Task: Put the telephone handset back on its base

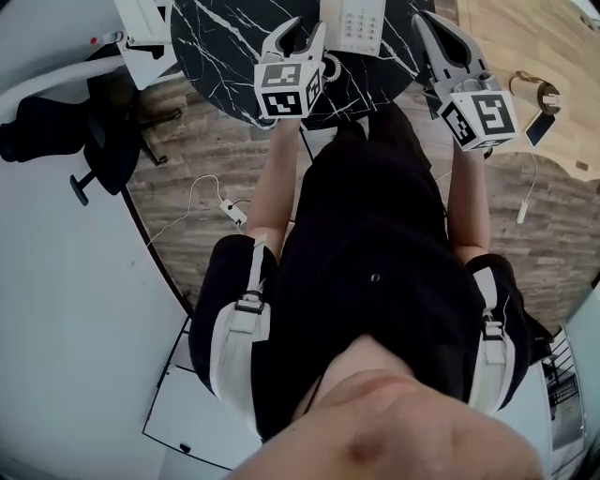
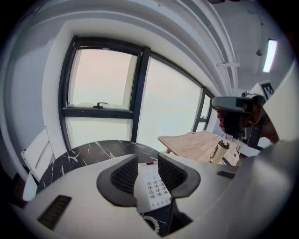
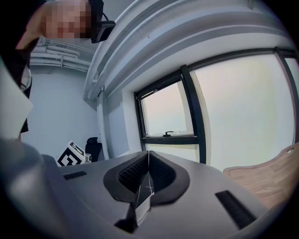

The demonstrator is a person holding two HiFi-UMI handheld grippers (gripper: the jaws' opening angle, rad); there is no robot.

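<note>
A round black marble tabletop (image 1: 225, 42) is carrying the white telephone (image 1: 357, 23) at its near edge, keypad facing up. The left gripper (image 2: 147, 157) is hovering just before it, fingers spread, not touching it. The right gripper (image 3: 148, 154) is hanging beside, fingers pressed together. A coiled cord (image 1: 330, 66) is lying by the telephone.

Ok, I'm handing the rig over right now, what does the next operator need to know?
The left tongs are open above the phone, keypad showing between them, nothing gripped. The right tongs are shut, empty, by the right edge of the table. The phone sits on the table, coiled cord at its near end. I can't make out the handset, so nothing confirms it's seated. To do: find it, set it back on the phone.
</note>
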